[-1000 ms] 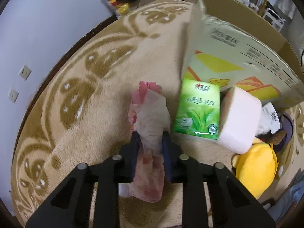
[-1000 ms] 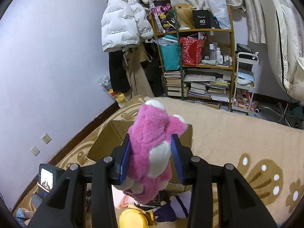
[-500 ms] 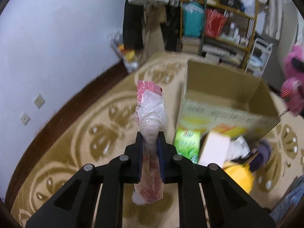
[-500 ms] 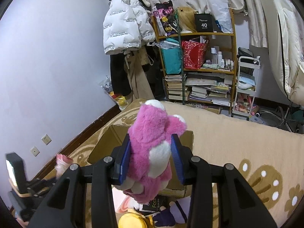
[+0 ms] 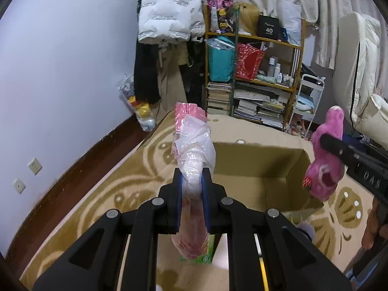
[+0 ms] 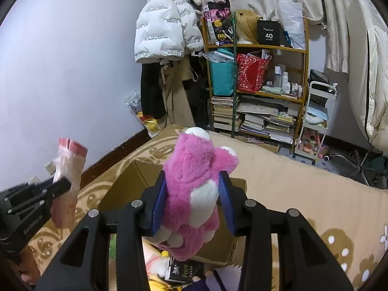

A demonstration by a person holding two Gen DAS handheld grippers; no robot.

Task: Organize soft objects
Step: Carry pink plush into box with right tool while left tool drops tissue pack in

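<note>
My left gripper (image 5: 191,179) is shut on a pink soft item wrapped in a clear plastic bag (image 5: 194,150), held up in the air in front of the open cardboard box (image 5: 257,162). The bag also shows in the right wrist view (image 6: 68,169). My right gripper (image 6: 194,191) is shut on a pink and white plush toy (image 6: 194,181), held above the near edge of the same box (image 6: 121,189). The plush toy also shows at the right of the left wrist view (image 5: 325,160).
The box stands on a beige patterned rug (image 5: 101,194). A green tissue pack (image 5: 201,258), a yellow plush (image 6: 155,285) and a black packet (image 6: 184,270) lie by the box's near side. A cluttered shelf (image 6: 257,84) and hanging coats (image 6: 167,29) stand behind.
My left gripper has lifted the bagged pink item from the rug up to box height, tilting up to face the room. My right gripper with the plush toy has barely moved.
</note>
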